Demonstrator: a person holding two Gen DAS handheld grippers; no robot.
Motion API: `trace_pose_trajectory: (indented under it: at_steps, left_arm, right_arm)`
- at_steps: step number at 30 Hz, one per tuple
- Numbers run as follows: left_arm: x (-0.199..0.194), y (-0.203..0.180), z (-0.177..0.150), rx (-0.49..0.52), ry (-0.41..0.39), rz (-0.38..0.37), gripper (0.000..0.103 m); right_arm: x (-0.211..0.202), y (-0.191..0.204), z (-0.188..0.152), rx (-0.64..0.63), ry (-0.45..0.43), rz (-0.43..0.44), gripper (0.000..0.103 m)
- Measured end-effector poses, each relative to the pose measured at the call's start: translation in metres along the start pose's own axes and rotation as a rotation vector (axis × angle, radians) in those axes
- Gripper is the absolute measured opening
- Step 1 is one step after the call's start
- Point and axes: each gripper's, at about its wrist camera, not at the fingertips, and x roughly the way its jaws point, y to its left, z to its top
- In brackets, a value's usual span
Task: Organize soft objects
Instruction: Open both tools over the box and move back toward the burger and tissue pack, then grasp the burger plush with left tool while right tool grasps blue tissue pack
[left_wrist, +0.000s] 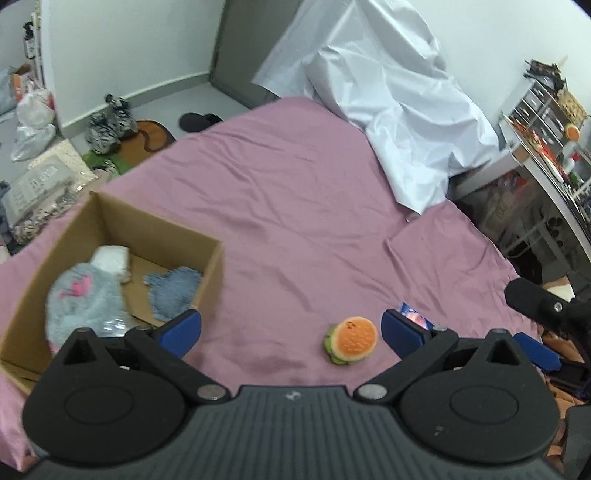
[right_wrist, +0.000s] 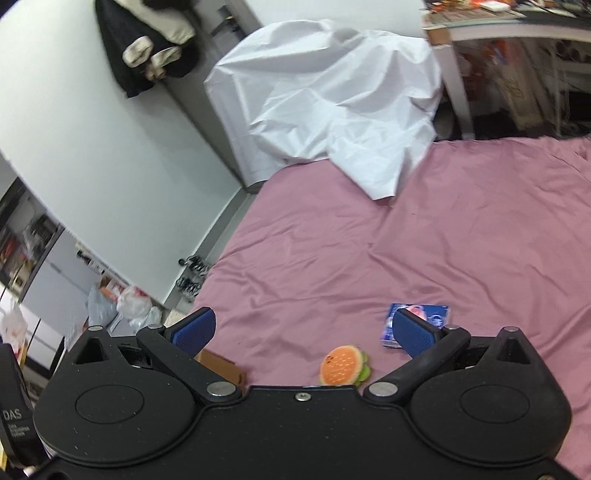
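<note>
A soft burger toy (left_wrist: 351, 340) lies on the pink bed sheet (left_wrist: 295, 206), just left of my left gripper's right finger. A cardboard box (left_wrist: 155, 225) at the left holds a grey fluffy sock with pink marks (left_wrist: 79, 299), a white soft item (left_wrist: 110, 260) and a blue fuzzy cloth (left_wrist: 173, 291). My left gripper (left_wrist: 291, 330) is open and empty above the sheet. My right gripper (right_wrist: 303, 330) is open and empty; the burger toy (right_wrist: 343, 365) sits between its fingers, low in view. A blue packet (right_wrist: 417, 323) lies behind its right finger.
A crumpled white sheet (left_wrist: 399, 103) covers the far side of the bed. A desk with clutter (left_wrist: 546, 140) stands at the right. Bags, shoes and a mat (left_wrist: 107, 125) lie on the floor left of the bed. A box corner (right_wrist: 221, 365) shows in the right view.
</note>
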Motion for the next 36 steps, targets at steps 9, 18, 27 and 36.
trace_pose_trajectory:
  at_steps: [9,18,27,36]
  left_arm:
    - [0.041,-0.030,-0.010,0.023,0.064,-0.025,0.102]
    - [0.079,-0.044,-0.019,-0.003,0.103,-0.042,0.099]
    - [0.115,-0.056,-0.023,-0.027,0.139,-0.048,0.098]
    - [0.142,-0.058,-0.024,-0.041,0.167,-0.032,0.090]
  right_arm:
    - [0.022,-0.044,0.001,0.154,0.010,-0.066,0.103]
    - [0.041,-0.075,-0.005,0.254,0.034,-0.112,0.092]
    - [0.067,-0.108,-0.016,0.382,0.097,-0.160,0.075]
    - [0.094,-0.139,-0.033,0.534,0.158,-0.170,0.062]
